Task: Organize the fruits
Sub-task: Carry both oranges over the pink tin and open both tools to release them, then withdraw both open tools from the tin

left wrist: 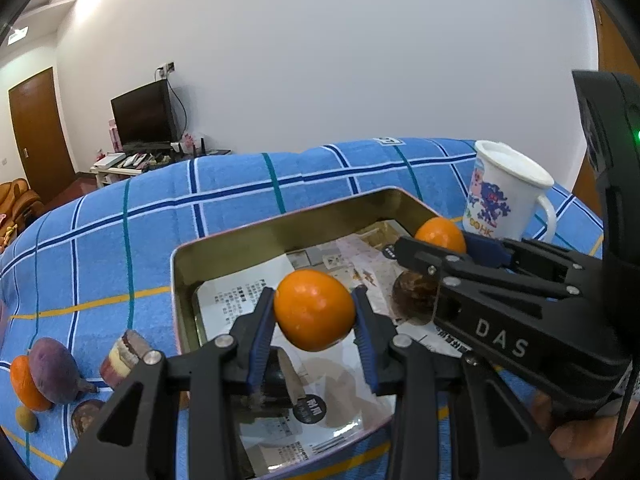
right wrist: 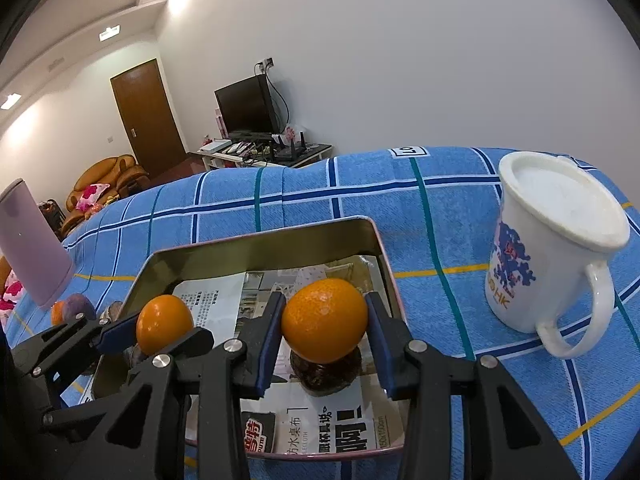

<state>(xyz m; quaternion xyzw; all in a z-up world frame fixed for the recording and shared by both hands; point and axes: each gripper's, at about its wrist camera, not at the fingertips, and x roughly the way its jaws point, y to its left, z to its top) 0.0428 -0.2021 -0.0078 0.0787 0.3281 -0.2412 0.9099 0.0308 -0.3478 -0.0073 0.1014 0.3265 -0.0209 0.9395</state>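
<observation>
My left gripper (left wrist: 314, 312) is shut on an orange (left wrist: 314, 309) and holds it above the metal tin (left wrist: 240, 240), which is lined with printed paper. My right gripper (right wrist: 325, 326) is shut on a second orange (right wrist: 325, 320), held over a dark brown fruit (right wrist: 326, 376) lying in the tin (right wrist: 260, 240). The right gripper with its orange (left wrist: 440, 234) shows at the right of the left wrist view, above the brown fruit (left wrist: 414, 292). The left gripper with its orange (right wrist: 164, 322) shows at the left of the right wrist view.
A white printed mug (right wrist: 552, 256) stands right of the tin on the blue checked cloth (left wrist: 120, 240). Left of the tin lie an orange (left wrist: 24, 384), a purple fruit (left wrist: 54, 368), a cut piece (left wrist: 122, 356) and small fruits. A lilac cup (right wrist: 32, 240) stands far left.
</observation>
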